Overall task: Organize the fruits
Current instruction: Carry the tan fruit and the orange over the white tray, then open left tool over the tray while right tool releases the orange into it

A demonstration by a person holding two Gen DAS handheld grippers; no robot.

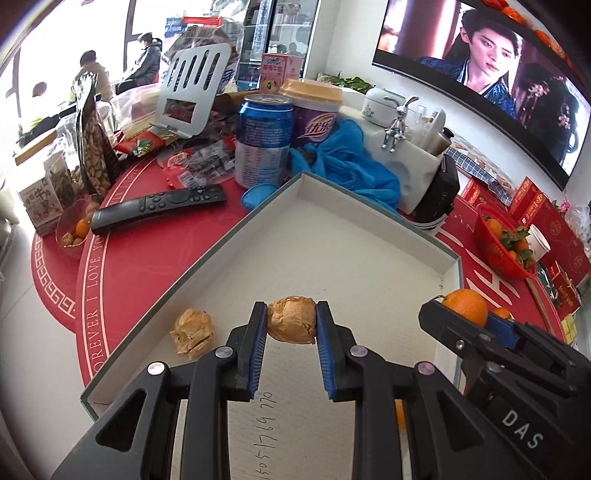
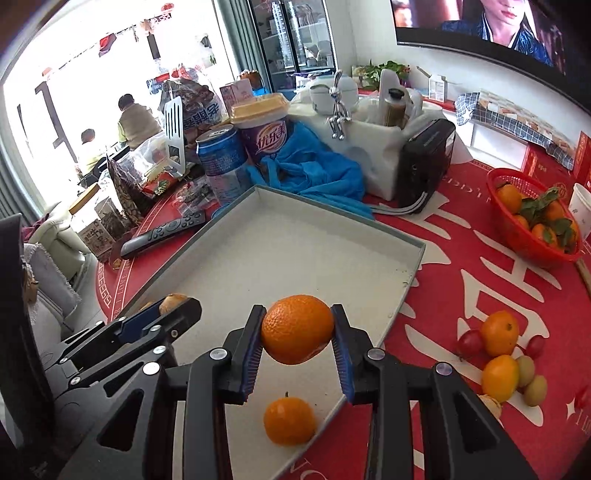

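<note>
Orange tangerine (image 2: 297, 328) sits clamped between the right claw (image 2: 298, 345).

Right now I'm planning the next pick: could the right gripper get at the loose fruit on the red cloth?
Probably not yet: the right gripper is shut on an orange. The pile itself lies uncovered beside the tray.

Left wrist view: low over the near-left part of the shallow box (image 1: 369, 236), facing its far corner, close in. Right wrist view: low over the box's (image 2: 280, 236) near-right edge, same heading. Shared: box, blue can (image 1: 263, 140) (image 2: 220, 164), remote (image 1: 159, 208) (image 2: 162, 233), red basket (image 1: 498, 251) (image 2: 532, 214), wall screen (image 1: 491, 70) (image 2: 491, 26). Each sees the other tool alongside.
</note>
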